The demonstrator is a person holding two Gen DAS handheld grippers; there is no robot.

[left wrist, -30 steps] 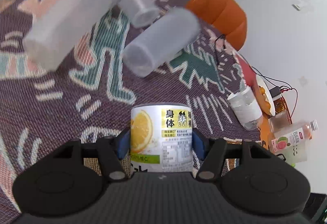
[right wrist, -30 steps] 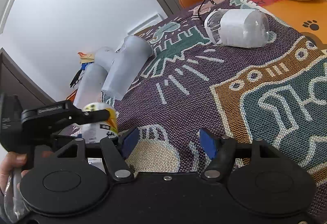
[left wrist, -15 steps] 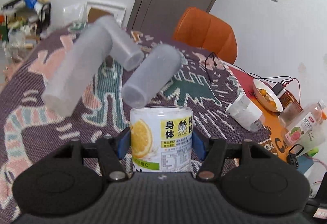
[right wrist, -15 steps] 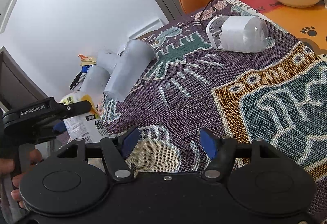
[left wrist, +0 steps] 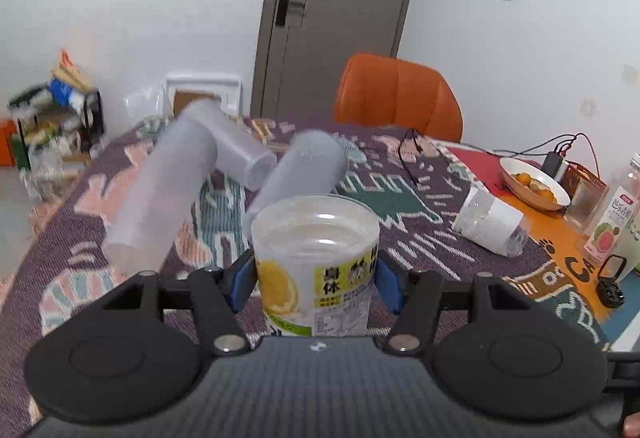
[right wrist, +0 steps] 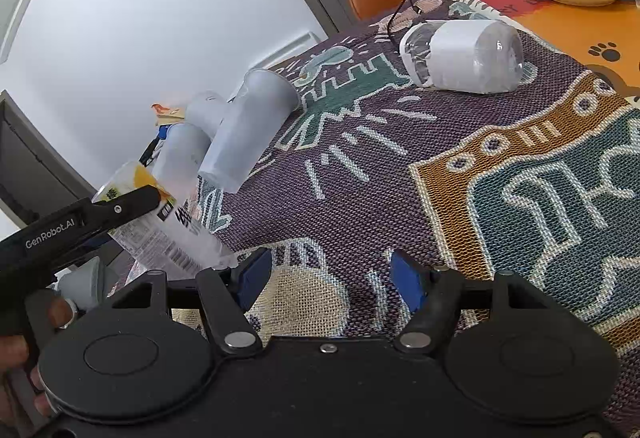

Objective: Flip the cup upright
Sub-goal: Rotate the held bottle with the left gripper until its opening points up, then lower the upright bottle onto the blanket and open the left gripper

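My left gripper is shut on a clear plastic cup with a lemon label, gripping it by its sides. In the left wrist view its wide open mouth faces up. In the right wrist view the same cup is held at a tilt off the table's left edge, with the left gripper's finger across it. My right gripper is open and empty, low over the patterned cloth.
Three frosted cups lie on their sides on the cloth. A clear cup with a white sleeve lies on its side to the right. A fruit bowl, bottles, cables and an orange chair stand beyond.
My left gripper has rotated with the lemon cup: the view swung from looking down at the cloth to level, and the cup's open mouth now faces up. My right gripper has stayed put.
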